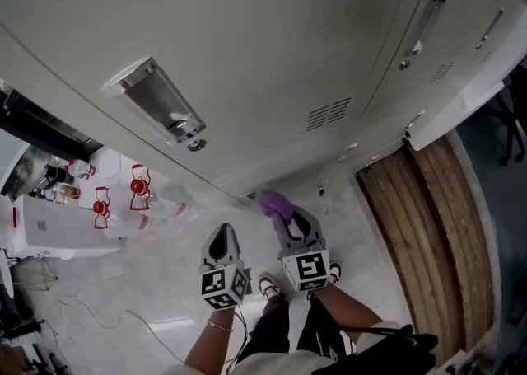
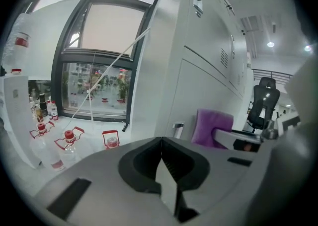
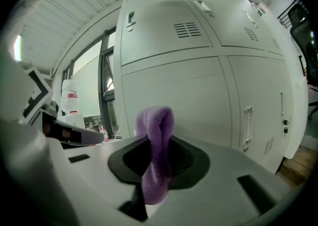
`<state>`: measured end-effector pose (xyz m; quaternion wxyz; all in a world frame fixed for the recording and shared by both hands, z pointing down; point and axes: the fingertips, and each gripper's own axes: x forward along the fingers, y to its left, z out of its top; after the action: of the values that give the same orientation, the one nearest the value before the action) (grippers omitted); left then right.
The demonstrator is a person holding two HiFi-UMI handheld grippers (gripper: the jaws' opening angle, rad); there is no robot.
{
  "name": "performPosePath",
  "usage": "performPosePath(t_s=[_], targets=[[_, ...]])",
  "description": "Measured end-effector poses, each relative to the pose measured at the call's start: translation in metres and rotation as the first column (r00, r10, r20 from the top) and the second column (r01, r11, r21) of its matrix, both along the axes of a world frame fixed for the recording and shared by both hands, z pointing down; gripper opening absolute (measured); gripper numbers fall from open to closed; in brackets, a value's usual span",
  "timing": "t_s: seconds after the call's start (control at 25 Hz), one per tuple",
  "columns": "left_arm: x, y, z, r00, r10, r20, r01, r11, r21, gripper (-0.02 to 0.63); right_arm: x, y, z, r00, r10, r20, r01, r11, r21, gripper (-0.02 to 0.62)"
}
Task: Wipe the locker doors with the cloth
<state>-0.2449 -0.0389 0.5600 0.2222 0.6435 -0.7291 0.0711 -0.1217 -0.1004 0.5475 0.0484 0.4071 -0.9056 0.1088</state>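
Note:
A purple cloth (image 3: 157,145) is pinched in my right gripper (image 3: 158,170), whose jaws are shut on it; the cloth's folded top stands up above them. In the head view the cloth (image 1: 275,203) pokes out of the right gripper (image 1: 284,221) low down, close to the foot of the pale grey locker doors (image 1: 247,52). My left gripper (image 1: 221,243) hangs beside it, a little to the left, shut and holding nothing (image 2: 160,163). From the left gripper view the purple cloth (image 2: 211,126) shows to the right, near the locker wall (image 2: 198,71).
Several water bottles with red caps (image 1: 138,188) stand on the floor to the left, by a white cabinet (image 1: 58,229). A wooden slatted bench (image 1: 428,233) runs along the right. Metal handles (image 1: 169,110) stick out from the doors. A window (image 2: 99,71) lies beyond the lockers' end.

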Motion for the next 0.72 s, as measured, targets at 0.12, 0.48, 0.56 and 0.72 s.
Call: performPosePath(t_s=[0.12,0.48,0.56,0.72], targets=[[-0.016,0.009,0.006,1.000,-0.011,0.007,0.011,1.000,-0.006,0.008,-0.025,0.010,0.006,0.999,-0.042,-0.002,0.042,0.999,0.009,0.066],[-0.039,0.021,0.020,0.999,-0.026,0.031,0.026,1.000,-0.005,0.007,-0.054,0.004,0.011,0.999,-0.036,-0.003,0.037,0.998,0.042,0.066],[-0.036,0.019,0.018,1.000,-0.020,0.024,0.021,1.000,-0.013,0.007,-0.052,0.000,0.010,1.000,-0.026,-0.001,0.027,0.998,0.048,0.066],[-0.023,0.016,0.016,1.000,-0.007,0.005,0.007,0.999,-0.033,0.008,-0.043,-0.010,0.009,1.000,-0.008,0.005,0.008,0.998,0.055,0.066]])
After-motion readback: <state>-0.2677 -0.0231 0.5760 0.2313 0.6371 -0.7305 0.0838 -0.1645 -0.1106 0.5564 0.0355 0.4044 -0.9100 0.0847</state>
